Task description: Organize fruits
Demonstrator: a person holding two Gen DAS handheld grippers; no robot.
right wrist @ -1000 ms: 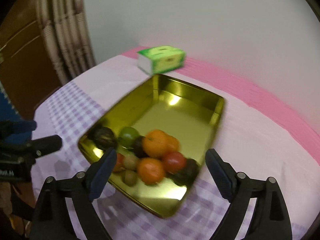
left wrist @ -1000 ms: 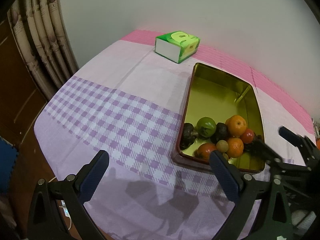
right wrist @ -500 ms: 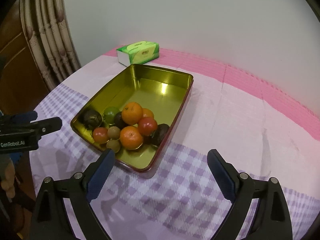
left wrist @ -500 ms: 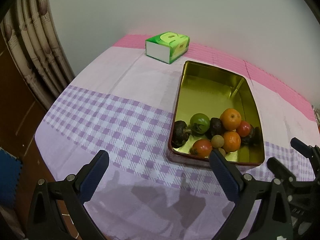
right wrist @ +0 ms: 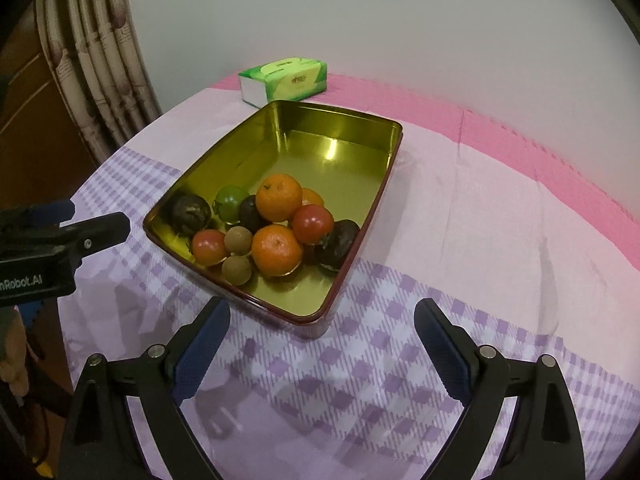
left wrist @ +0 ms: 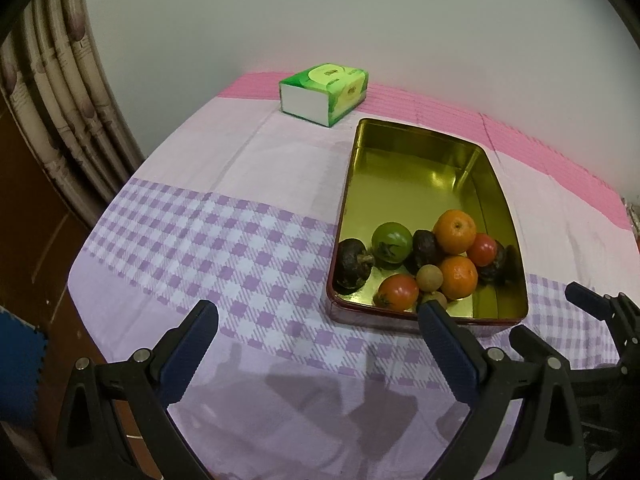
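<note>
A gold tin (left wrist: 416, 168) with a dark red outer wall sits on the counter (left wrist: 240, 248), which wears a pink and purple checked cloth. All the fruit is bunched at the tin's near end, the far half bare metal. In the right wrist view the pile reads clearly: two oranges (right wrist: 279, 197) (right wrist: 277, 250) in the middle, a third orange one half hidden behind them, a red tomato (right wrist: 312, 224) touching both, a second tomato (right wrist: 209, 246) to the near left, two small brown longans (right wrist: 238, 240) (right wrist: 237, 270) beside it, a green fruit (right wrist: 231, 198) at the far left, and dark mangosteens – one (right wrist: 191, 213) against the left wall, one (right wrist: 251, 213) between the green fruit and the oranges, one (right wrist: 337, 243) against the right wall. A green tissue box (right wrist: 284, 79) lies just beyond the tin's far end, near the white wall. The left hand-held gripper (left wrist: 318, 320) hangs over the checked cloth left of the tin, its jaws spread wide and holding nothing; its right finger's tip overlaps the tin's near rim in its own view. The right hand-held gripper (right wrist: 322, 318) hovers before the tin's near corner – likewise wide and empty, with both blue pads (right wrist: 200, 356) clear of the tin. A curtain (left wrist: 60, 112) hangs at the far left
</note>
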